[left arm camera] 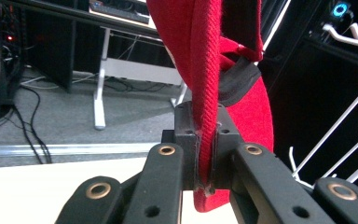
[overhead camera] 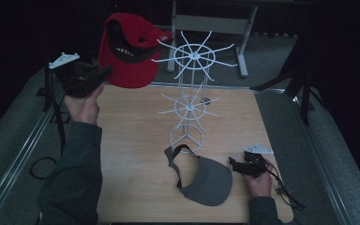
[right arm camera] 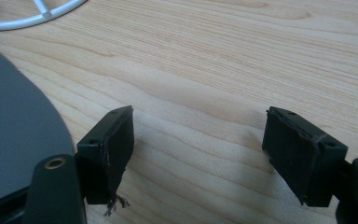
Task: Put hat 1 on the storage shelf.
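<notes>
The left gripper (overhead camera: 104, 73) was clamped on the rim of the red cap (overhead camera: 127, 51), held aloft just left of the white wire hat stand's (overhead camera: 190, 93) upper spokes. The hold took only the fabric edge (left arm camera: 204, 135); judged risk: the cap could slip or swing and snag a spoke, tipping the light stand. The right gripper (right arm camera: 198, 154) rested on the wooden table (overhead camera: 136, 140), jaws apart and holding nothing, beside the grey visor (overhead camera: 206, 180), too far away to steady the stand.
</notes>
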`<state>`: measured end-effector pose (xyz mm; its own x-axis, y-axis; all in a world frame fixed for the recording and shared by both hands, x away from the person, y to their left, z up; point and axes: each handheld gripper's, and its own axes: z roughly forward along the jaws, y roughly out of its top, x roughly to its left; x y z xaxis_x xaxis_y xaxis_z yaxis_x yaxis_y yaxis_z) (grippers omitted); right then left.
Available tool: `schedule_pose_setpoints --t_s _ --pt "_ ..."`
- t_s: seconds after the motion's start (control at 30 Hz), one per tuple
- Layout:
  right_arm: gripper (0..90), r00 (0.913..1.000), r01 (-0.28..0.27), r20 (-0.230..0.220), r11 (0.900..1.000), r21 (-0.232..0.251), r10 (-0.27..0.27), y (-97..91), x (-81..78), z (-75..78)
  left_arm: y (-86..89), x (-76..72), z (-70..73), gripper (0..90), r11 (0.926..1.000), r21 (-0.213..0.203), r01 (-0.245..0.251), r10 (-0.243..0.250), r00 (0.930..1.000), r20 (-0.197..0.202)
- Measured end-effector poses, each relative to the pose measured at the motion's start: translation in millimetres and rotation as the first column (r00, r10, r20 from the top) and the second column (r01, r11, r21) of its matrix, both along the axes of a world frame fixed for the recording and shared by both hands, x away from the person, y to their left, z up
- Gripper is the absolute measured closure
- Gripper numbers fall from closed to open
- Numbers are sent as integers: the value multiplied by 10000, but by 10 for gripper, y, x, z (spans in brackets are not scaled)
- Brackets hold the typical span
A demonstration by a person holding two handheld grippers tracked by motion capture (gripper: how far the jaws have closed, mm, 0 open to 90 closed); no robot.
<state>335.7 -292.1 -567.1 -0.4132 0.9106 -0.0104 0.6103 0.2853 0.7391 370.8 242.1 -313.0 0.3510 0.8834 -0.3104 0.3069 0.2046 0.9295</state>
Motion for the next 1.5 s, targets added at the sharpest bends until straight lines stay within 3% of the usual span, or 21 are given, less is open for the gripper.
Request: schedule_pose_setpoints --t_s 0.27,0.57,0.93,1.37,1.5 --pt "249 10000 1 -5 10000 2 -1 0 0 0 -7 -32 42 856 9991 -408 116 -106 9997 234" --pt "248 10000 -2 0 10000 -2 2 0 0 0 -50 -100 142 856 9993 -212 294 -279 9975 650" --pt "248 10000 -2 1 10000 -2 2 0 0 0 -87 -174 165 856 9994 239 246 -272 9931 1141" --pt "248 10000 -1 -1 10000 -1 1 0 0 0 -101 -222 175 856 9989 381 284 -337 9883 1489" --pt "248 10000 2 -4 10000 2 -2 0 0 0 -108 -259 193 856 9987 385 338 -402 9830 1794"
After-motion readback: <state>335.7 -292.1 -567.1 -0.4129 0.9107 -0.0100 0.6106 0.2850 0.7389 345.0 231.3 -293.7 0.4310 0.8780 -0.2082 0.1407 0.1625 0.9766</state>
